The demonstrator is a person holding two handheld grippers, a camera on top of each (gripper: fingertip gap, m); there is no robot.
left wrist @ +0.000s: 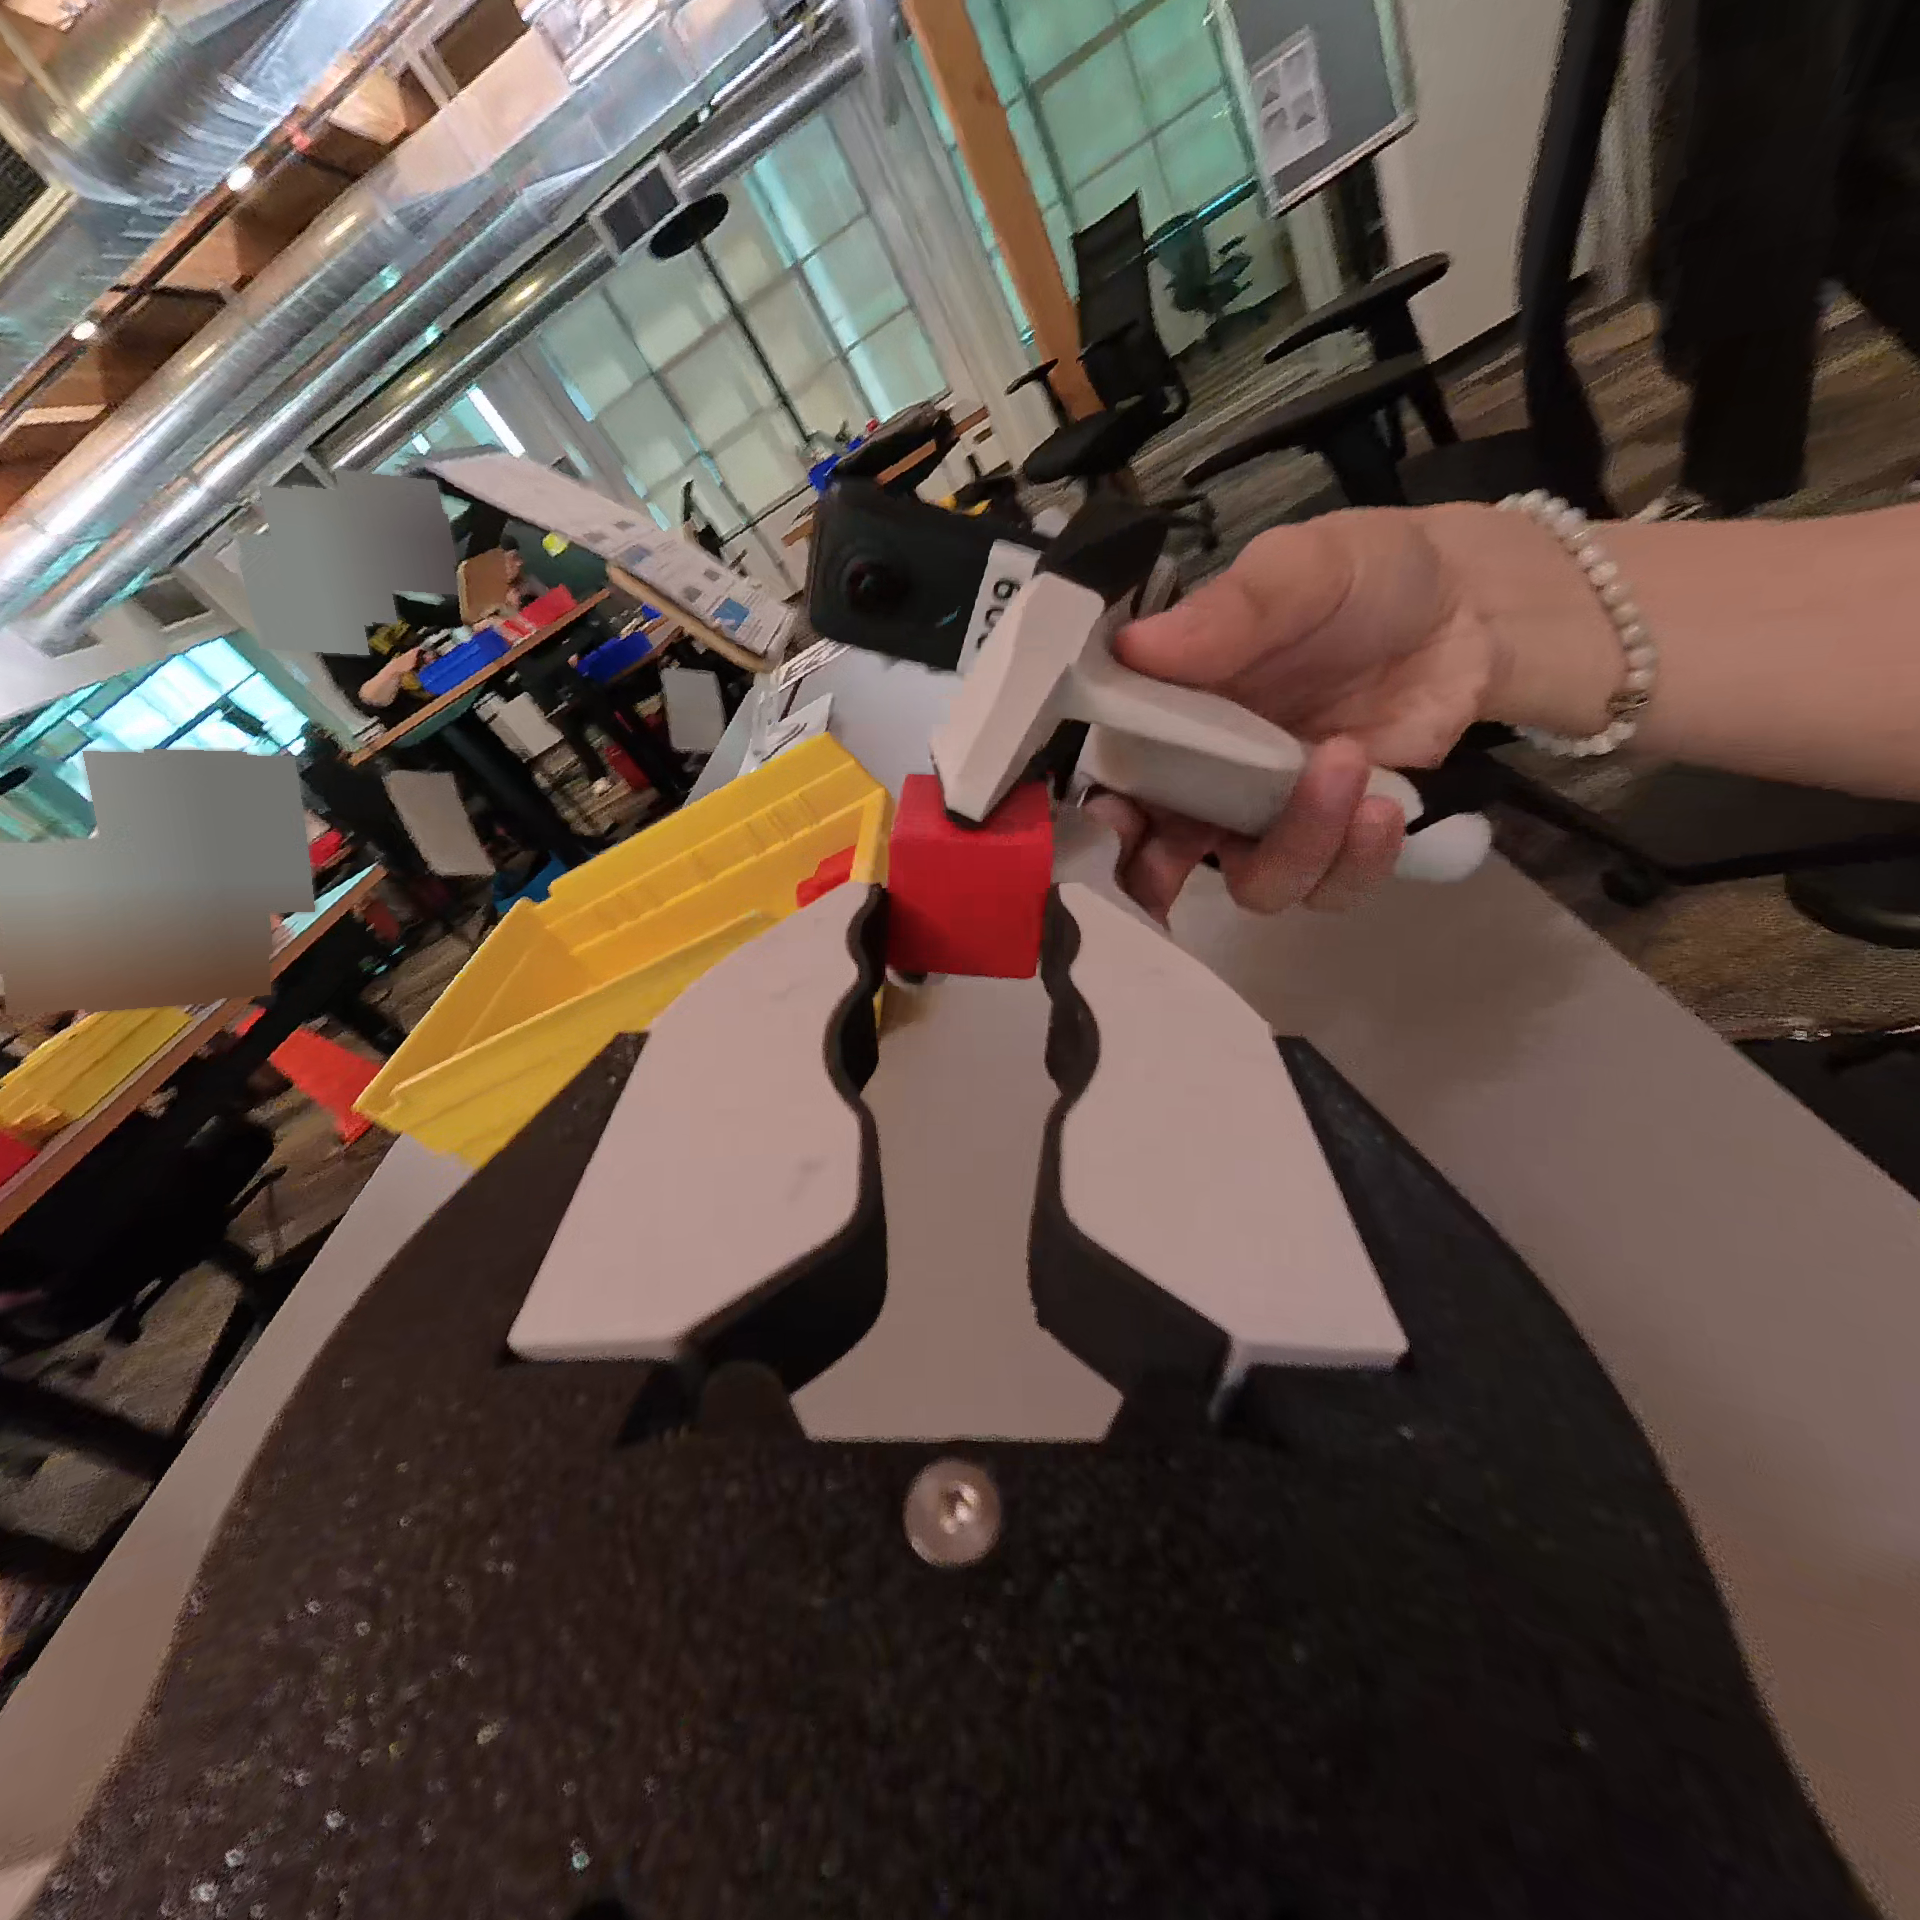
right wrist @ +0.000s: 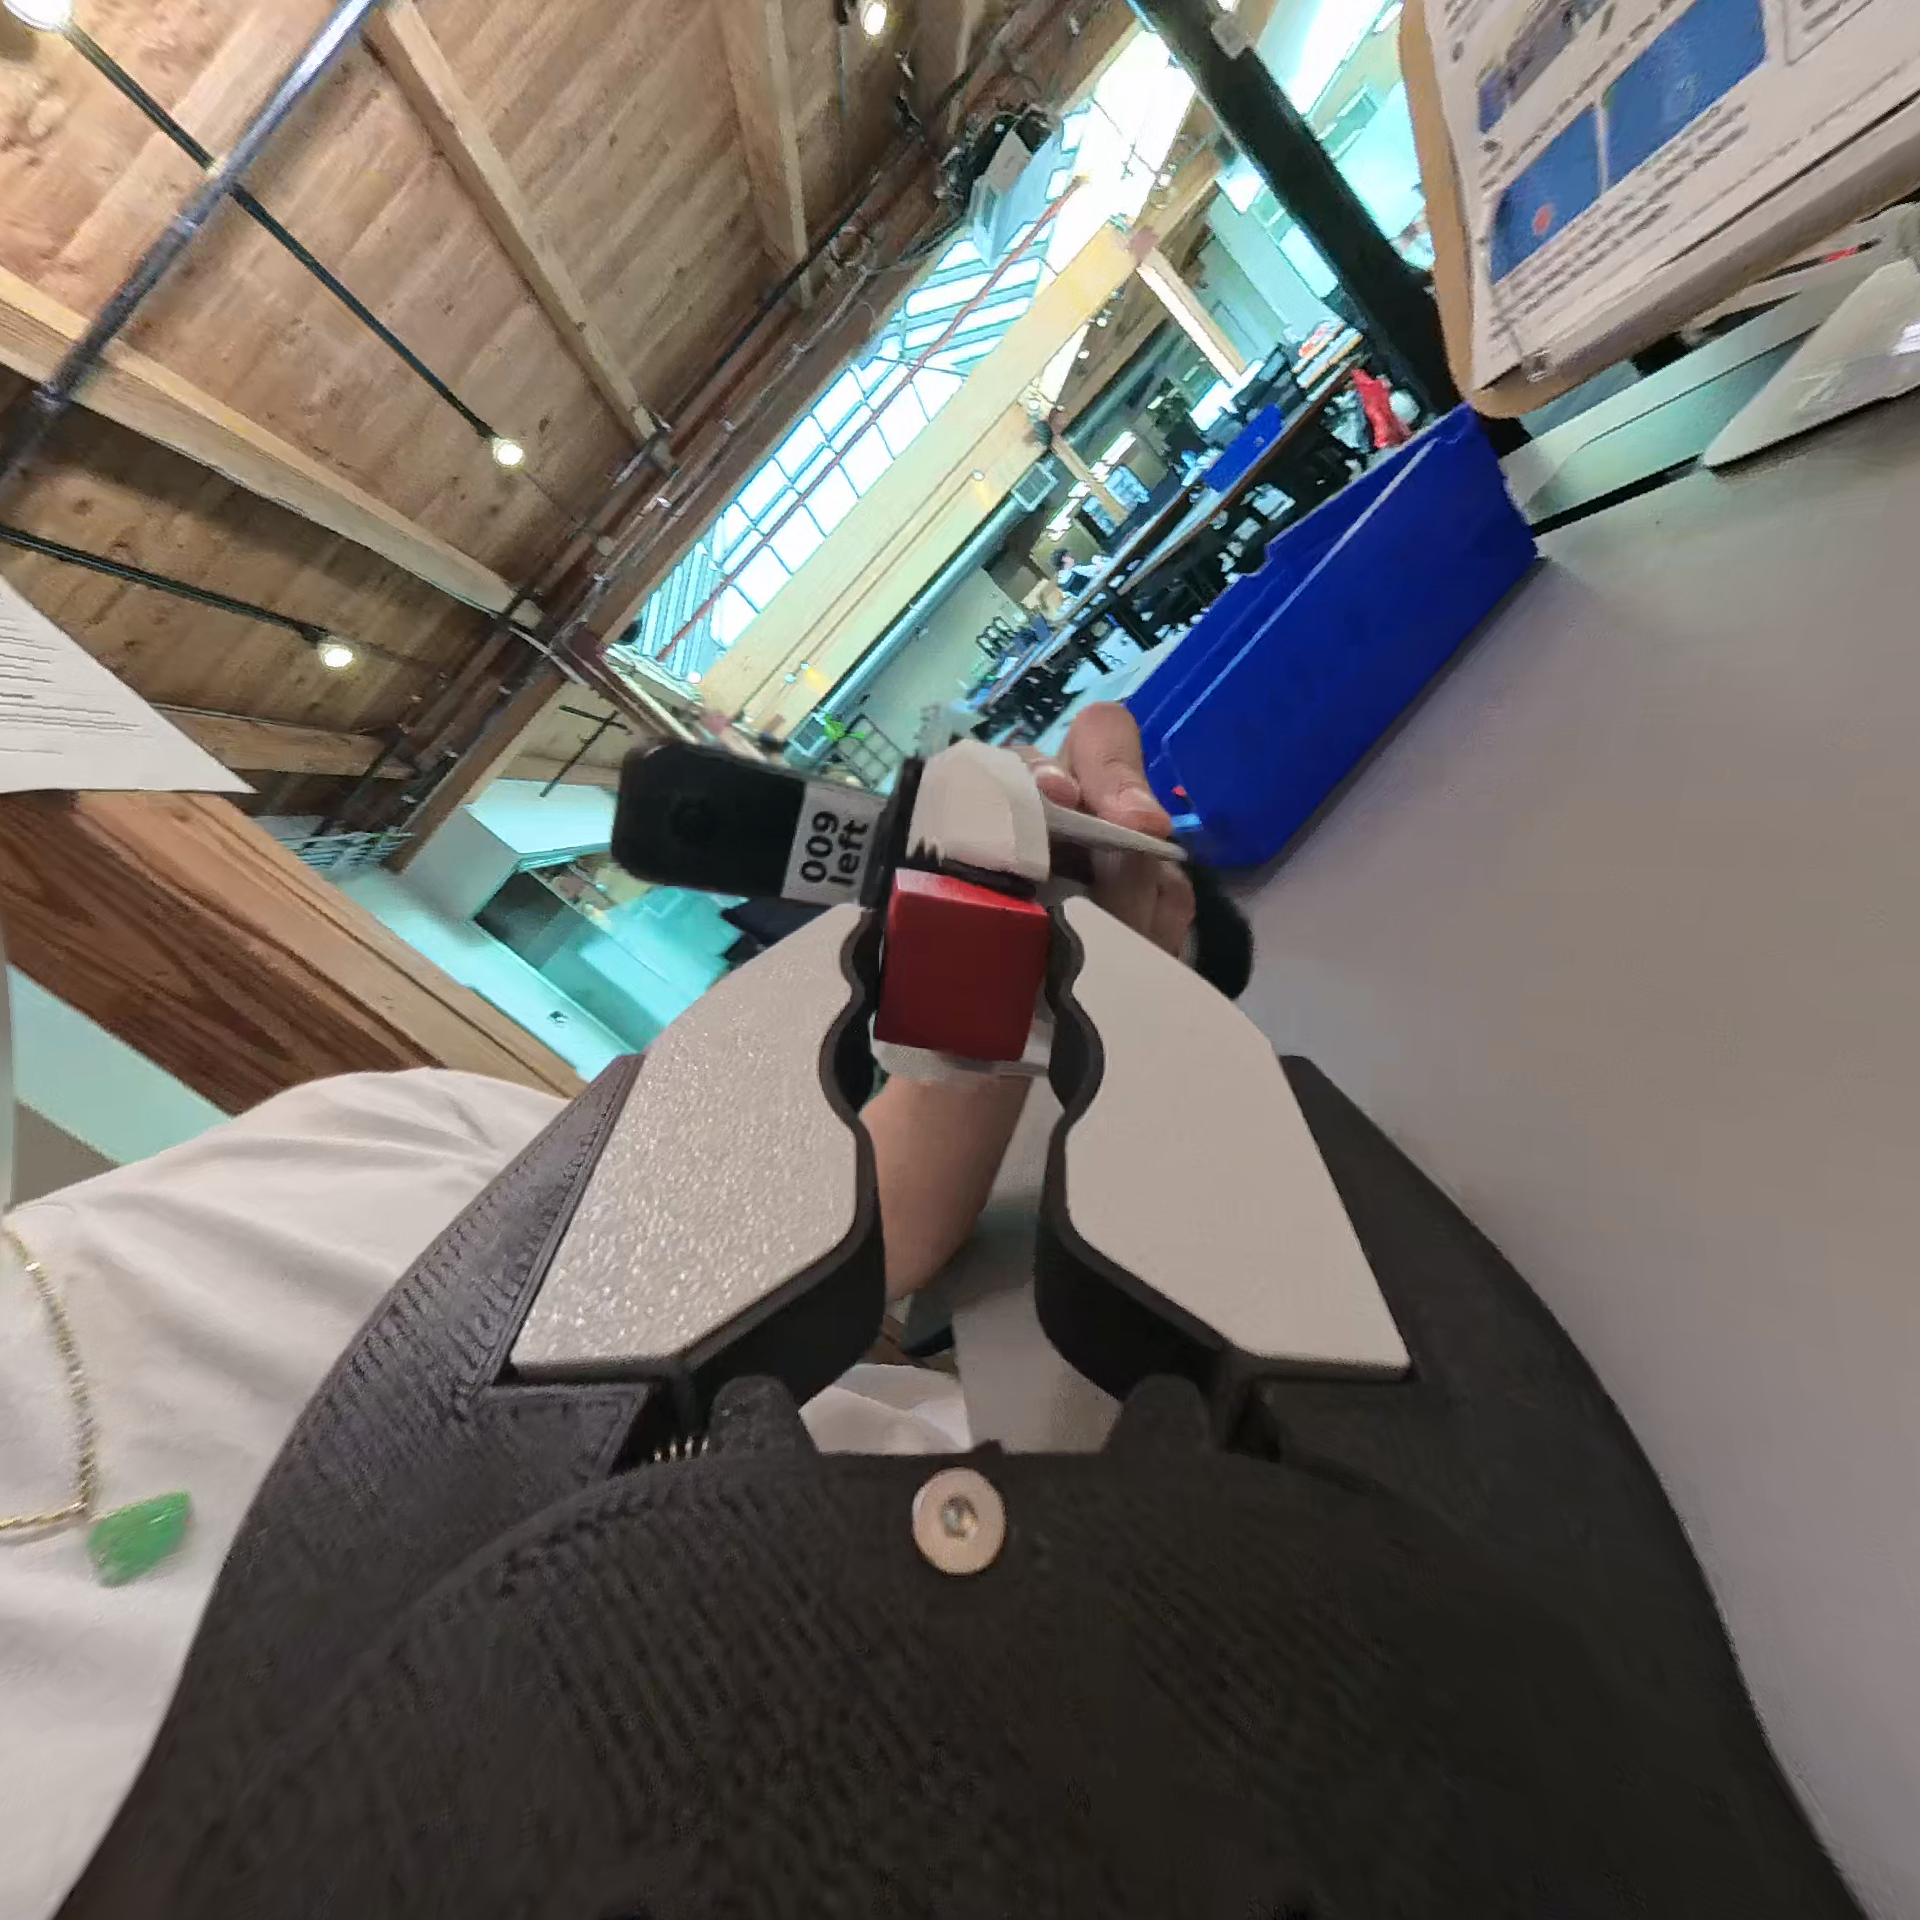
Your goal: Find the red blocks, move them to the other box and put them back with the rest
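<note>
Above the grey table [left wrist: 1558, 1039], between the yellow box [left wrist: 665, 935] and the blue box [right wrist: 1340, 665], both tools are clamping on one red block [left wrist: 966, 894], which is hanging clear of the surface. The left tool [left wrist: 964, 940] is pressing its dark pads against two opposite faces of the block; the right tool [right wrist: 961, 977] is gripping the other pair of faces, crossing the left tool's fingers at a right angle. This is judged to be a hand-over in mid-air. To complete it well, the receiving tool should be holding firmly before the giving tool is opening; the giving tool should then be withdrawing straight back along its own fingers, so that neither pad is dragging the block sideways. Both tools should be kept steady during release, since the block is being gripped only near the fingertips. The yellow box is lying just beside the left tool's fingers, and another red piece [left wrist: 826, 878] is showing inside it near its end wall; whether it is a block cannot be told. The blue box is standing well apart on the right tool's far side, and its contents are hidden. A clipboard with papers [right wrist: 1662, 187] is leaning beyond the blue box. The crossed fingers are the main obstruction.
</note>
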